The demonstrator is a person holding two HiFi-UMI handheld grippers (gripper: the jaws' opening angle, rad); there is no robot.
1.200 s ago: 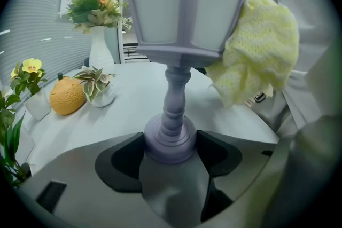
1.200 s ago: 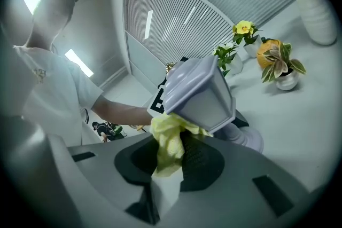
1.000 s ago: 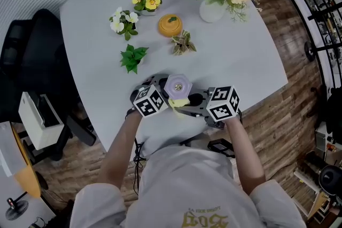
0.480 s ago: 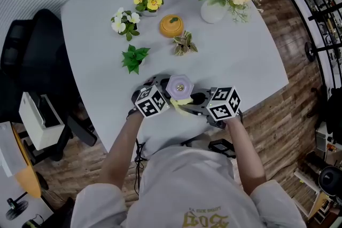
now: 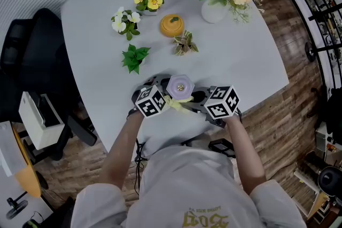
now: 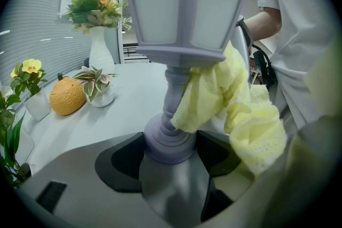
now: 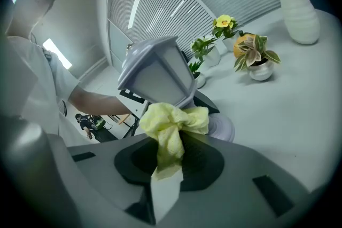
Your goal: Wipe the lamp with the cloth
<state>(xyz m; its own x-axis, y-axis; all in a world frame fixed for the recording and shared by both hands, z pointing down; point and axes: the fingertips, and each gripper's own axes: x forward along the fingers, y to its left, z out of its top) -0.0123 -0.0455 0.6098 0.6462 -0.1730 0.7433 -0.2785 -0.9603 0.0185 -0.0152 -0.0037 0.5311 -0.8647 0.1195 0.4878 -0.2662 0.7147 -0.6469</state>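
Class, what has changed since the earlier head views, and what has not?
The right hand-held gripper edged slightly left, drawing the yellow cloth closer under the lamp. The left hand-held gripper stays shut on its base; flower vase and orange ornament unmoved.

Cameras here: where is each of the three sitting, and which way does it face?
Head view: on the person's head, facing steeply down at the table, lamp, both forearms.
Left gripper view: on the left gripper, along jaws shut on the lamp's base; shirt at right.
Right gripper view: on the right gripper, along jaws shut on the cloth; sleeve at left.
Shared: both gripper views show the lamp, cloth and white vase.
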